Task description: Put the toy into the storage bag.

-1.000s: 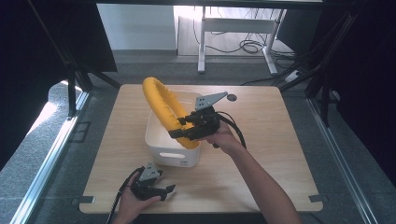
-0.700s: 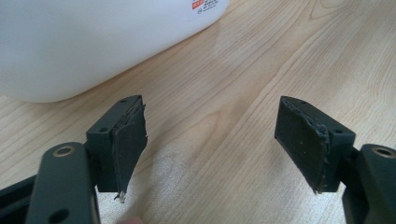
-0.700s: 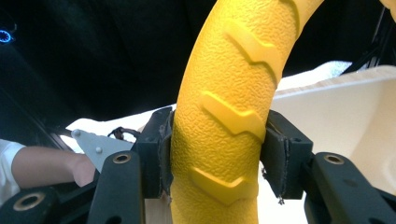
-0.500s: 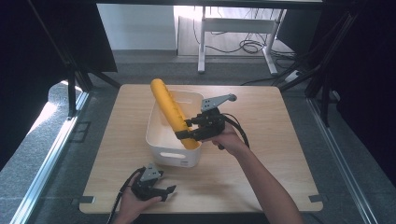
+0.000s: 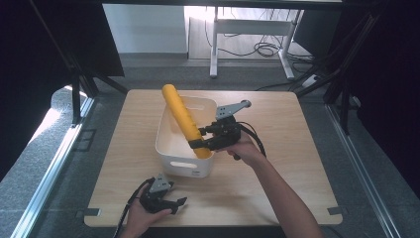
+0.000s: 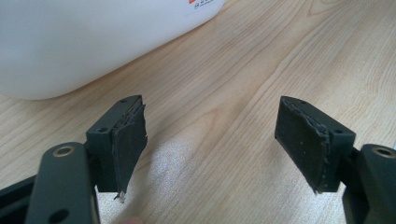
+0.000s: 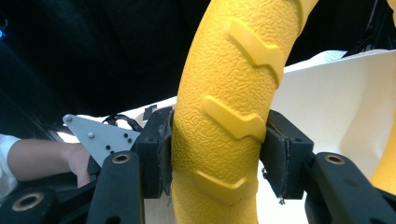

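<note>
A yellow textured ring (image 5: 183, 119) with raised chevrons stands edge-on, tilted, its lower part inside the white bin (image 5: 166, 144). My right gripper (image 5: 198, 138) is shut on the ring's lower section from the bin's right side. In the right gripper view both pads press the ring (image 7: 224, 107), with the bin's inner wall (image 7: 336, 93) behind. My left gripper (image 5: 173, 204) rests on the table near the front edge, jaws open and pointing right. In the left gripper view it (image 6: 210, 144) has bare wood between its pads, and the bin's outer wall (image 6: 84, 42) lies ahead.
The wooden table (image 5: 297, 148) is bare to the right of the bin. A person's left hand with the grey plate of the left gripper (image 7: 100, 137) appears in the right gripper view. Dark frame posts and floor cables surround the table.
The right gripper has turned the ring from showing its open loop to edge-on and brought it slightly lower and rightward over the bin. The left gripper has stayed put.
</note>
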`<state>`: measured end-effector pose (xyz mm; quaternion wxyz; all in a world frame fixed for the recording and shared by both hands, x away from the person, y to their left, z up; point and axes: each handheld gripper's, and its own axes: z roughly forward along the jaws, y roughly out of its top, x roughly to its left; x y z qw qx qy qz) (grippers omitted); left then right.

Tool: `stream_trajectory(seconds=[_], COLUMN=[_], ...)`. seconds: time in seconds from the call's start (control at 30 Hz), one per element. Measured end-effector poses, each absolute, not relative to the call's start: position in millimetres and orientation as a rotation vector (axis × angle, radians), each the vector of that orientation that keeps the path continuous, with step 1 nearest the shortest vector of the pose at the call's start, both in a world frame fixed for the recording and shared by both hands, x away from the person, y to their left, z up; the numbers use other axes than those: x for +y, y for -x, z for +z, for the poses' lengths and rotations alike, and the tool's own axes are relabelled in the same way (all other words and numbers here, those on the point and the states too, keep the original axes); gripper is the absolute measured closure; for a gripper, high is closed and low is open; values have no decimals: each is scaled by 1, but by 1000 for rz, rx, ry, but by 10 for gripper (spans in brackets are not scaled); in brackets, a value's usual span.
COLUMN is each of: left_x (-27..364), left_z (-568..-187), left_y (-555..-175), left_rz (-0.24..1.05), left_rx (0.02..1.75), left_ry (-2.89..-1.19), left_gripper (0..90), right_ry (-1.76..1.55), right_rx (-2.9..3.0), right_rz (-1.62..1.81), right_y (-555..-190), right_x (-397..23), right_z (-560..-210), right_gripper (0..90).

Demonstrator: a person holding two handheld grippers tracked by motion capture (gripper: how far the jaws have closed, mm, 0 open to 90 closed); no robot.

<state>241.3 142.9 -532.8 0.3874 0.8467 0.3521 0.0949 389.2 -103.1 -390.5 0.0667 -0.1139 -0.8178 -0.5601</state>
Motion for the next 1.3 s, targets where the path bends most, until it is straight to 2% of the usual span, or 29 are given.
stream_trajectory(seconds=[0.2, 0.63, 0.97, 1.3], left_x=[144, 145, 145, 146], left_z=[-532, -530, -529, -532], left_y=[-242, -244, -241, -244], left_rz=[238, 244, 253, 248], left_rx=[900, 911, 899, 911], left_ry=[-2144, -2137, -2136, -2134], left_gripper=[250, 250, 250, 250], right_ry=[387, 419, 563, 800], right_rx=[-2456, -2449, -2464, -2522], right_rz=[-1749, -1840, -1877, -1903], right_y=[-386, -379, -367, -352], right_x=[-109, -135, -176, -236], right_z=[-386, -382, -399, -430], right_gripper=[418, 413, 412, 415])
